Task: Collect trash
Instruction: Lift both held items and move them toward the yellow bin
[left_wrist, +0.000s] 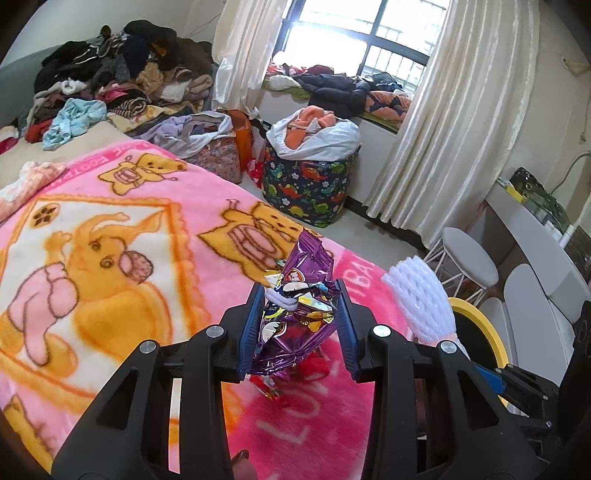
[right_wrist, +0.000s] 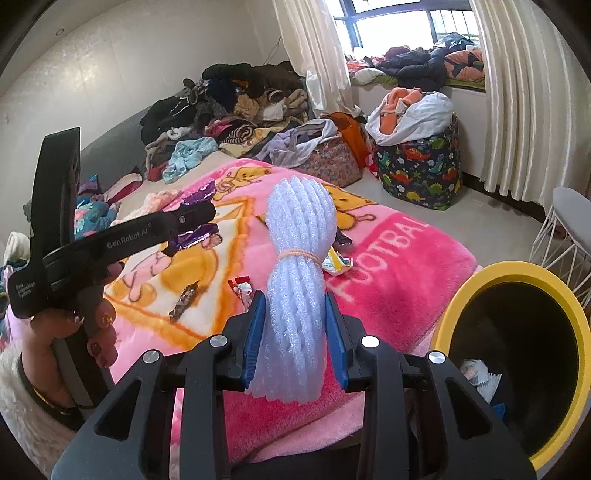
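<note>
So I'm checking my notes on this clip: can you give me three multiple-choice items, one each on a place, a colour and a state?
1. Where is the yellow-rimmed round bin?
A. beside the bed
B. on the windowsill
C. on the clothes pile

2. What colour is the crinkled foil snack bag?
A. green
B. purple
C. white

3. What does the right gripper do?
A. stands open
B. grips a spoon
C. grips the white foam net bundle

Key: A, it stands at the pink blanket's edge; B, purple foil shows in the left gripper; C, both blue pads press the bundle.

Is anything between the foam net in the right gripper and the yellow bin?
Nothing visible. The right gripper holds the foam net over the blanket, and the bin sits open just to its right, with only air between them.
</note>
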